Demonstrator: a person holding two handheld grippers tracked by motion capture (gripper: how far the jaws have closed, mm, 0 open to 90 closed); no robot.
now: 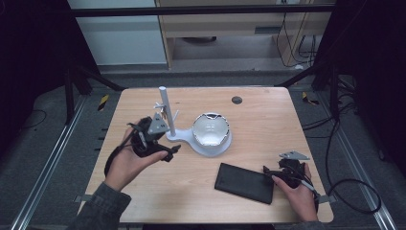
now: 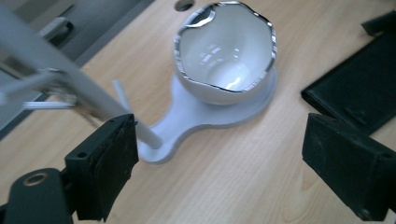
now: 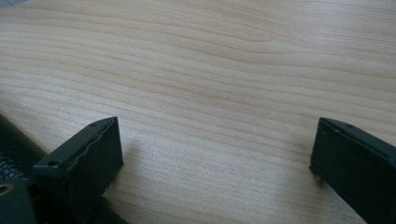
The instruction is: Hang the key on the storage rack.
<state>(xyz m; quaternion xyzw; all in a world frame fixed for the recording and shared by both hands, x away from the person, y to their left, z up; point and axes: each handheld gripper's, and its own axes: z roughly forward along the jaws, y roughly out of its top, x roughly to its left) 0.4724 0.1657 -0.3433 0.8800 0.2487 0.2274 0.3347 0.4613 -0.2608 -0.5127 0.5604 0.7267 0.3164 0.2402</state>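
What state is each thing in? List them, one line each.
Left hand-held gripper: open, nothing between its jaws.
Right hand-held gripper: open over bare wood.
White bowl: upright on the stand's base, looks empty.
White stand: upright, something small hangs from its pegs.
Black case: flat, closed.

Your table (image 1: 258,124) is pale wood with rounded corners, and there's a small dark round grommet (image 1: 236,100) near its far edge. Look down on either side and a metal rail (image 1: 45,163) runs along the grey floor. On your right, black cables (image 1: 354,191) loop across that floor. Two yellow-and-black striped markers lie off the far corners, one left (image 1: 103,102), one right (image 1: 309,99). Behind it all stand a wooden cabinet (image 1: 225,24) and a white panel (image 1: 117,38).
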